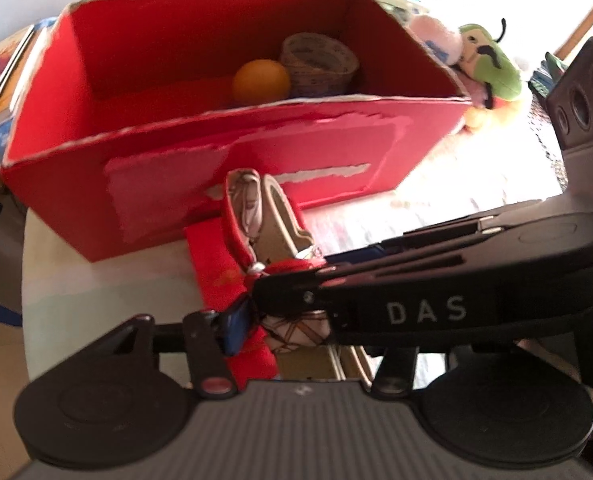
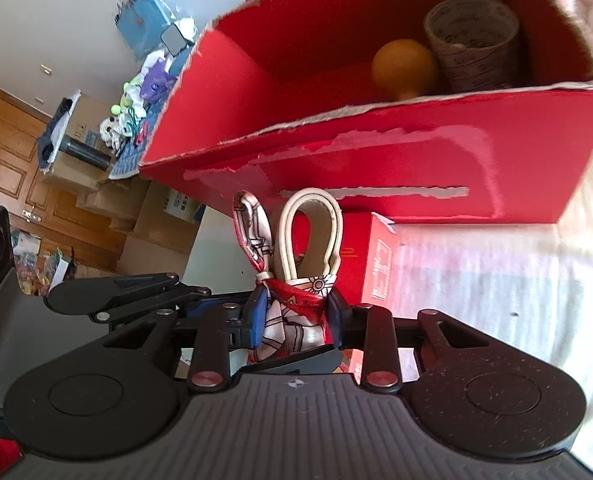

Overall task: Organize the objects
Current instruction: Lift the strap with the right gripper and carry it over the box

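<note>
The right gripper (image 2: 296, 322) has its blue-padded jaws pinching a bundle of printed red-and-white silk scarf (image 2: 292, 320) knotted round a cream leather strap loop (image 2: 311, 236). The bundle sits just in front of the open red cardboard box (image 2: 376, 160), above a small red carton (image 2: 380, 264) lying on the pale bench (image 2: 496, 280).

The left gripper (image 1: 252, 312) meets the same scarf from the side. One blue pad touches the fabric, but the right gripper's black arm crosses over it, so whether its jaws truly press the cloth cannot be told.

The step in hand looks like lifting the bundle over the near wall into the box. It would go best with a grip kept on the knotted middle, where the fabric is thickest, since silk is slippery and the stiff strap loop could catch on the box's torn, ragged rim. Lifting well clear of that edge seems wise.

Inside, at the far corner, a smooth orange ball (image 2: 402, 68) touches a roll of printed tape (image 2: 472, 44), leaving the near floor free. A green plush toy (image 1: 490, 64) lies outside the box.
</note>
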{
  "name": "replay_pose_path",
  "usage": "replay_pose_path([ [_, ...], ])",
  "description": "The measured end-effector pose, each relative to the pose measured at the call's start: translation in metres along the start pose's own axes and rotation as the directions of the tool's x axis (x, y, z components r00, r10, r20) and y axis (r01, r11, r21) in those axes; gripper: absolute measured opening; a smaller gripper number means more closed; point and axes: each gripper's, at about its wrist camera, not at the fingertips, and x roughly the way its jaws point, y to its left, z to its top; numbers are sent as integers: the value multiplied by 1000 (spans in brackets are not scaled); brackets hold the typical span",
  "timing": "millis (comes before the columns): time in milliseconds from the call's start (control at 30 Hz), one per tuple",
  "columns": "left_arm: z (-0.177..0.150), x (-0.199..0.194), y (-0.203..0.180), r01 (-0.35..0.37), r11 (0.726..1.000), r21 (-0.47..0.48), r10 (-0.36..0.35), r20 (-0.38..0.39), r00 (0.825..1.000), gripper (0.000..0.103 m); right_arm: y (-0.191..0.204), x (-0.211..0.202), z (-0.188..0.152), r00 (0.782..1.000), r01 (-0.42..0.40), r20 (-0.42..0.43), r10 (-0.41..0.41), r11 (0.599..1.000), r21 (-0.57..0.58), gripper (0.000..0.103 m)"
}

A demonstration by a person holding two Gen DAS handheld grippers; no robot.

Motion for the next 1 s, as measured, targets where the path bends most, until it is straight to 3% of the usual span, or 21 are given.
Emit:
replay_pose_path([
  [267,8,-23,-42,20,981,195,-36,80,996,53,-2,-47,-3,991,1,135,-2,1000,8,32],
  [500,34,-49,-60,53,954,296,-110,180,978,54,5,-81,5,959,-11,285,10,1000,3,31],
  [800,85,-62,-44,-7,951,309,-84,281,956,54,21,-72,58,919,-21,393,28,1000,-23,29],
  [1000,126,-62,-8,-25,970,244,-51,302,952,54,21,-57,99,915,-19,402,28,999,-27,27],
])
